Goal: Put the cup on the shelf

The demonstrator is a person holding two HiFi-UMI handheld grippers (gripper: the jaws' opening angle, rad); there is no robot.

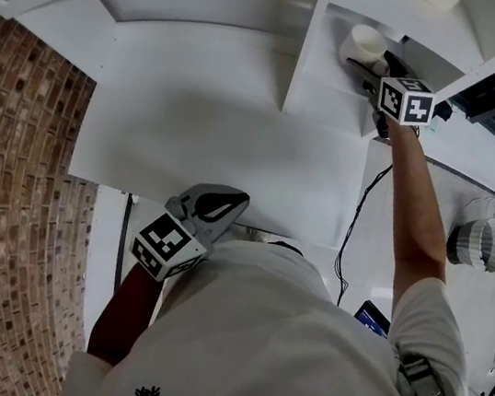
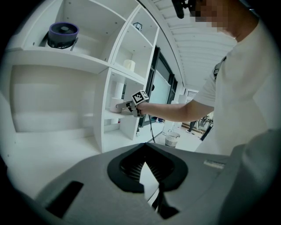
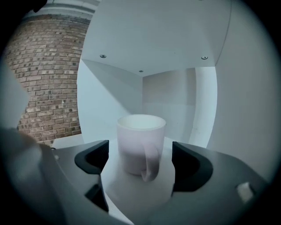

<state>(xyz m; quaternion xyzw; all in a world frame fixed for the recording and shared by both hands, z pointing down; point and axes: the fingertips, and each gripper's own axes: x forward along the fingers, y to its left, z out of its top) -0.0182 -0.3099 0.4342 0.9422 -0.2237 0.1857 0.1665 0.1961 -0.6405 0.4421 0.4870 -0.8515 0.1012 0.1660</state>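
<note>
The white shelf unit [image 1: 303, 52] fills the upper head view, with a brick wall [image 1: 5, 201] to its left. The left claw [image 2: 147, 167] hangs close to the person's chest, well apart from the shelf, its jaws together on nothing. The right claw [image 3: 140, 163] reaches into a compartment right of the divider, jaws apart. Between them, touching neither, the white cup [image 3: 139, 143] stands upright on the shelf floor, handle turned toward the claw.

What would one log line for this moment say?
cup: upright on shelf | right claw: open, straddling cup | left claw: shut, empty
</note>
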